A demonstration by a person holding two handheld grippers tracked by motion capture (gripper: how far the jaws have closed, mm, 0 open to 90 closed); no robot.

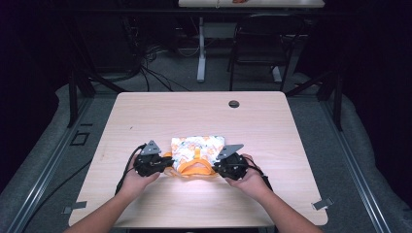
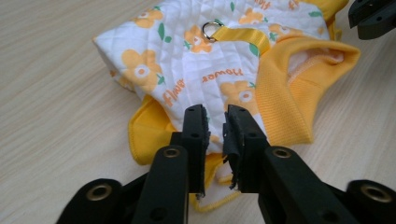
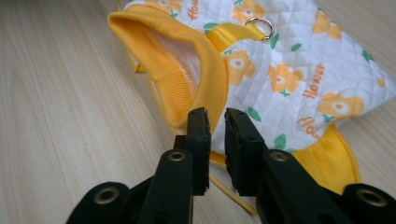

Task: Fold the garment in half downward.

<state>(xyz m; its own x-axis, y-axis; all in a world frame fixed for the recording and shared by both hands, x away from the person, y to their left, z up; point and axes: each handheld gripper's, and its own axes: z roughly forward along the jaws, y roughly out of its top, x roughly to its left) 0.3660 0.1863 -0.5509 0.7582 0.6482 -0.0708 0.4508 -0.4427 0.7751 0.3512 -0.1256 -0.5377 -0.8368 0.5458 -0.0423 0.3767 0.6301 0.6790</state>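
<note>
In the high view, a small quilted pet vest lies flat on a light wooden table, just below the frame's centre. Its white flower-printed body reaches toward the table's far edge, and its orange ribbed collar faces the person. The left gripper sits at the collar's left end and the right gripper at its right end, each held in a hand. At this distance the jaws are too small to judge. A dark round grommet sits in the tabletop farther up, and a chair stands on the floor beyond.

The left gripper view gives the detail the high view lacks: the print reads "flower", and a metal D-ring on a yellow webbing strap sits near the top centre. The collar opening gapes at the right. This gripper's jaws are nearly pressed together, a thin slit between them, with the vest's near corner under their tips. Whether cloth is actually pinched cannot be told. The other gripper's black tip is cut off at the upper right corner.

In the right gripper view the vest runs from upper left to right, collar at the left and D-ring at the top. That gripper's jaws also stand almost closed over the collar's edge, with the grip itself unclear.
</note>
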